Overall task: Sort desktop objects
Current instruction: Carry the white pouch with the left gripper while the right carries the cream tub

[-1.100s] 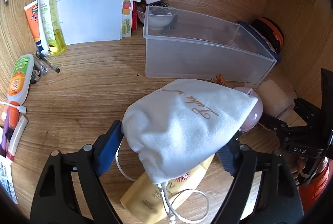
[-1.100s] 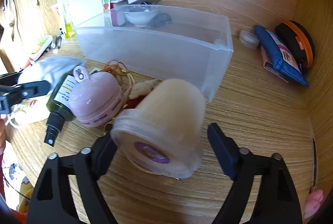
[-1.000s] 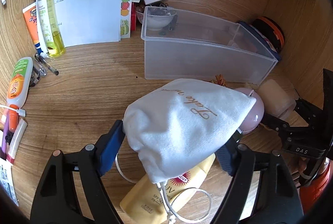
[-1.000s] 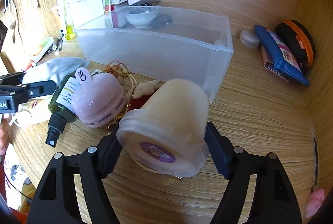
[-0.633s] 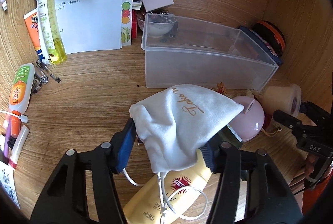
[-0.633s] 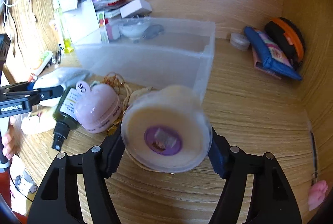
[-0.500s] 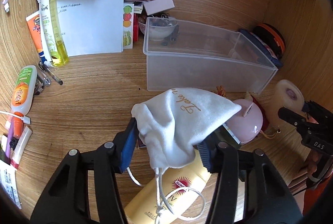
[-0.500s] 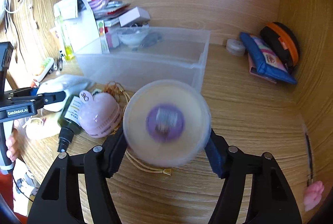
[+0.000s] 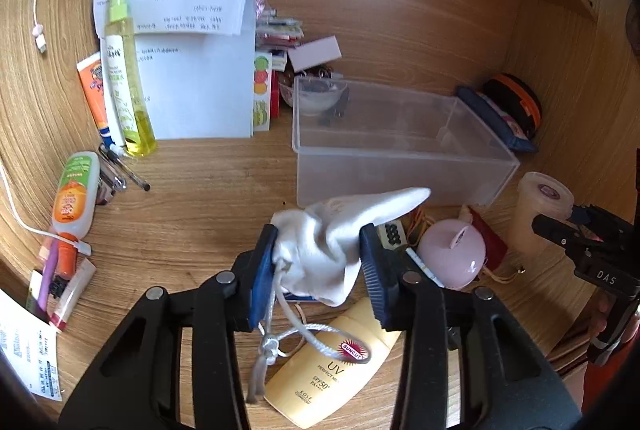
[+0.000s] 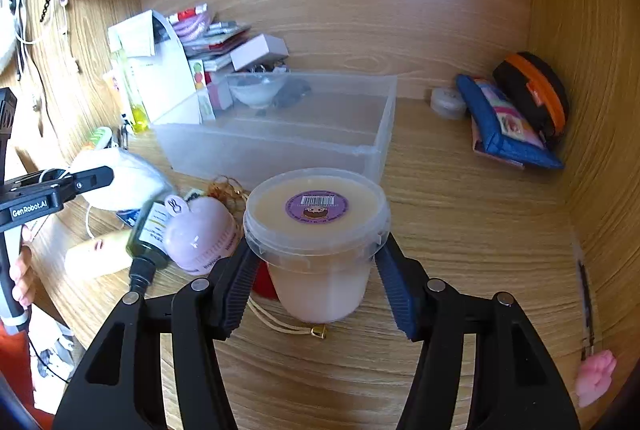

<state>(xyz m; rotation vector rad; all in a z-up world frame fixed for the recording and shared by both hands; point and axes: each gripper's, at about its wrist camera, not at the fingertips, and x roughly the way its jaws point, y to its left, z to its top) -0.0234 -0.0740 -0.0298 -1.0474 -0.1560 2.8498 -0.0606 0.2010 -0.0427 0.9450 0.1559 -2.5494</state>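
Observation:
A white drawstring pouch (image 9: 348,218) is bunched between the blue pads of my left gripper (image 9: 320,242), whose jaws are closing and pressing on it; its cord dangles below. In the right wrist view a cream plastic tub (image 10: 316,214) with a purple sticker stands upright between the pads of my right gripper (image 10: 316,258), which are closing against its sides, and it is raised off the desk. A clear plastic bin (image 9: 400,166) sits just beyond both. The left view also shows the tub (image 9: 536,206) at far right.
Under the pouch lie a yellow sunscreen bottle (image 9: 336,370), a pink round case (image 9: 452,254) and a dark green bottle (image 10: 148,238). Papers (image 9: 192,70), a spray bottle (image 9: 124,78) and tubes crowd the left. A blue pouch (image 10: 508,130) and a black-orange case (image 10: 532,90) sit far right.
The left jaws closed in on the pouch, squeezing it narrow and lifting it. The right jaws closed on the tub, which turned from lying on its side to upright and rose.

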